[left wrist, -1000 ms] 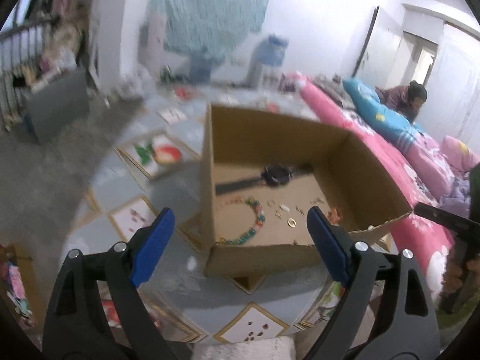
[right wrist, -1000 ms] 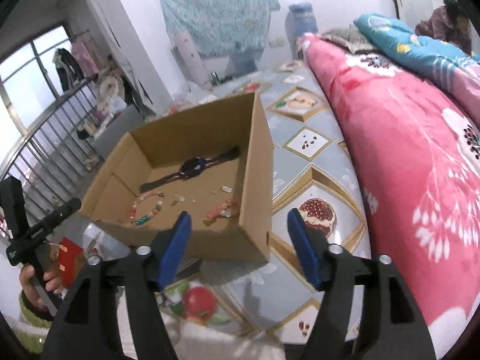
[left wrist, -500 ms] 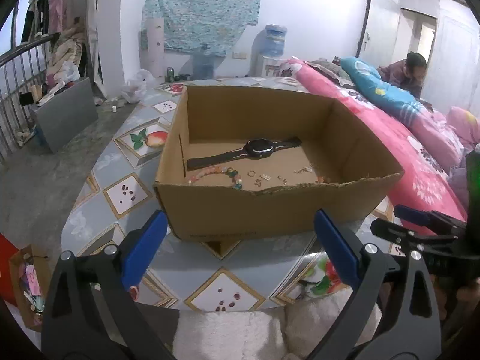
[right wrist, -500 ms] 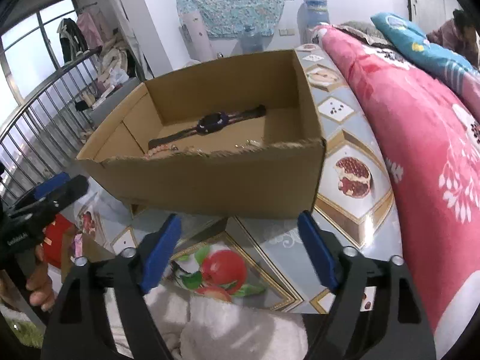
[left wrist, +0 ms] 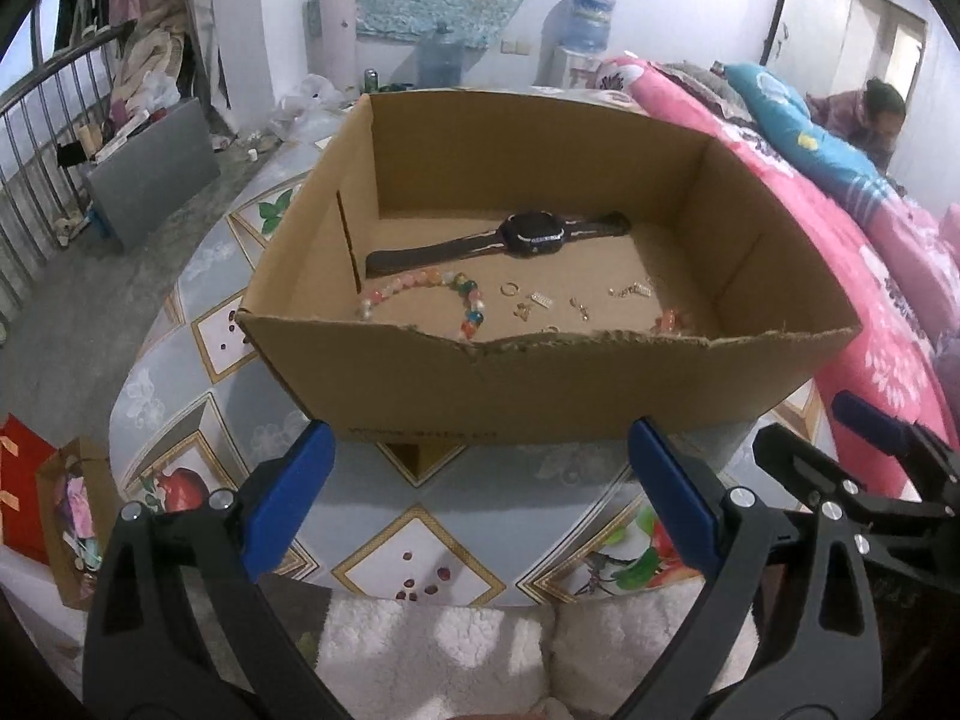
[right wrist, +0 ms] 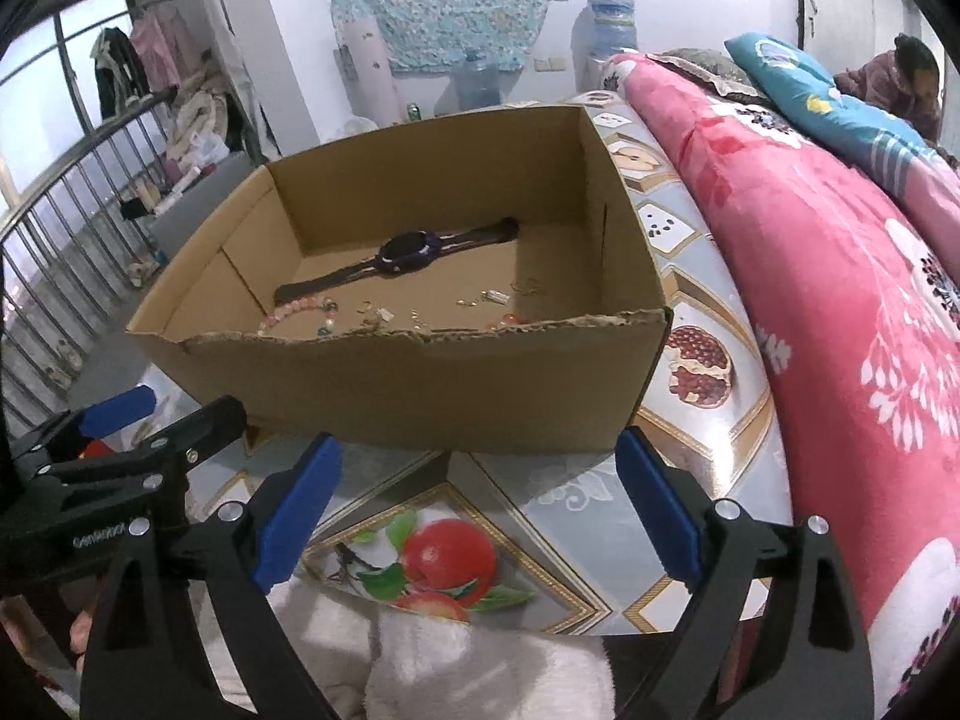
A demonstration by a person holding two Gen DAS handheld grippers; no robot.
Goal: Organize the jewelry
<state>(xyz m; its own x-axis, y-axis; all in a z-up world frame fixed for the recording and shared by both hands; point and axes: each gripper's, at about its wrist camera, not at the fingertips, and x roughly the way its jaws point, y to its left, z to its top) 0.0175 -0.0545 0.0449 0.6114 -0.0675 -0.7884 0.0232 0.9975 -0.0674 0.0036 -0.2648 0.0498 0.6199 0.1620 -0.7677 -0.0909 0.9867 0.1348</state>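
Nearest, the left tool (left wrist: 477, 498) gapes wide and empty over the surface (left wrist: 414, 546); the right tool (right wrist: 480, 507) is opening, nothing between its jaws. Beyond stands the box (left wrist: 540, 384), holding a bracelet (left wrist: 465, 300), small jewelry (left wrist: 540, 300) and, farthest, a watch (left wrist: 531, 234).

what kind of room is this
Most likely a lived-in bedroom in a home. A bed with a pink floral blanket runs along the right, clothes hang near a railing at the back left, and a water dispenser stands by the far wall. The cardboard box sits on a fruit-patterned table.
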